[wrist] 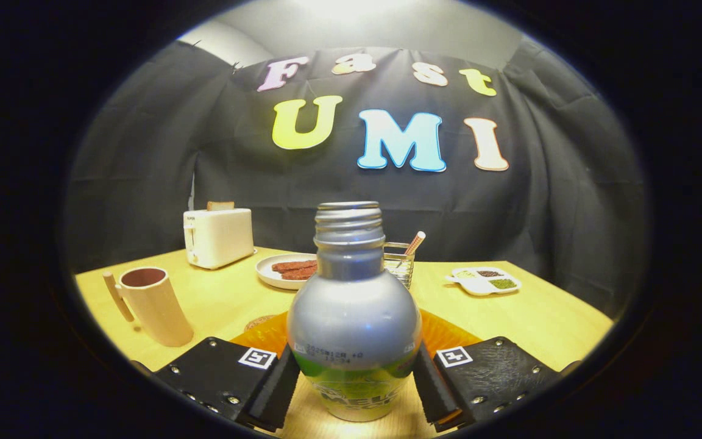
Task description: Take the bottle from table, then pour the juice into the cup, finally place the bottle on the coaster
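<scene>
A silver bottle (pixel 353 317) with a green label and an open threaded neck stands upright between my fingers. My gripper (pixel 354 387) is shut on its lower body, one finger pressing each side. I cannot tell if its base touches the table. Beyond my left finger stands a beige cup (pixel 155 305) with a stick-like handle, upright, mouth open. An orange mat (pixel 445 334) lies right behind the bottle, mostly hidden by it. The edge of a small brown woven coaster (pixel 258 321) shows just to the left of the mat.
On the yellow table (pixel 540 317), a cream toaster (pixel 217 236) with a slice of bread stands at the back left. A white plate (pixel 278 271) with sausages, a glass (pixel 401 262) with a straw and a white condiment tray (pixel 484 281) lie beyond the bottle.
</scene>
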Demonstrator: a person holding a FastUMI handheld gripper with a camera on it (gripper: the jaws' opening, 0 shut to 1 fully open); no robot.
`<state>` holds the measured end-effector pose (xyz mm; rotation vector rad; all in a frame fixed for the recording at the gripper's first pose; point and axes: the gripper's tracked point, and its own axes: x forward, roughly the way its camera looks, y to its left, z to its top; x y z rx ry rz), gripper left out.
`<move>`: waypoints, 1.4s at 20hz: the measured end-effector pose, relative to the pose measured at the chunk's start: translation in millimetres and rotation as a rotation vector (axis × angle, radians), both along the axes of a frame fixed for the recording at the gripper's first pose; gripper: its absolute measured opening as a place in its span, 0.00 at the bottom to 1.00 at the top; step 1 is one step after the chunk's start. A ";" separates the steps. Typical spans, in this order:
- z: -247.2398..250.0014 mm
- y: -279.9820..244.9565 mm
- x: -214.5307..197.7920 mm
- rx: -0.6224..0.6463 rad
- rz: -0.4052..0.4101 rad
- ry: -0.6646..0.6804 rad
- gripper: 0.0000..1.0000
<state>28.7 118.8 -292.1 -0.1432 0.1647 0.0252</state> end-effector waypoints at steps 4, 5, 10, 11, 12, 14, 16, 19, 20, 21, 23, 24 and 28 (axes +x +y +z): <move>14.5 18.4 5.5 -0.130 0.010 -0.007 0.81; 17.9 24.2 8.5 -0.166 0.015 -0.012 0.81; 19.1 54.8 22.2 -0.352 0.055 0.012 0.81; 17.9 60.3 24.1 -0.384 0.066 0.016 0.81; 17.5 65.4 25.9 -0.417 0.074 0.020 0.81; 18.0 74.2 28.4 -0.481 0.090 0.018 0.81; 17.4 82.5 31.1 -0.544 0.107 0.011 0.81; 11.9 95.4 33.9 -0.642 0.152 0.009 0.81; 10.4 98.7 35.3 -0.665 0.160 0.017 0.81; 7.5 101.8 34.2 -0.683 0.166 0.021 0.81; 8.8 107.8 35.1 -0.726 0.171 0.019 0.81; 9.2 110.7 35.4 -0.747 0.176 0.013 0.81; 9.2 120.4 37.8 -0.858 0.197 -0.001 0.81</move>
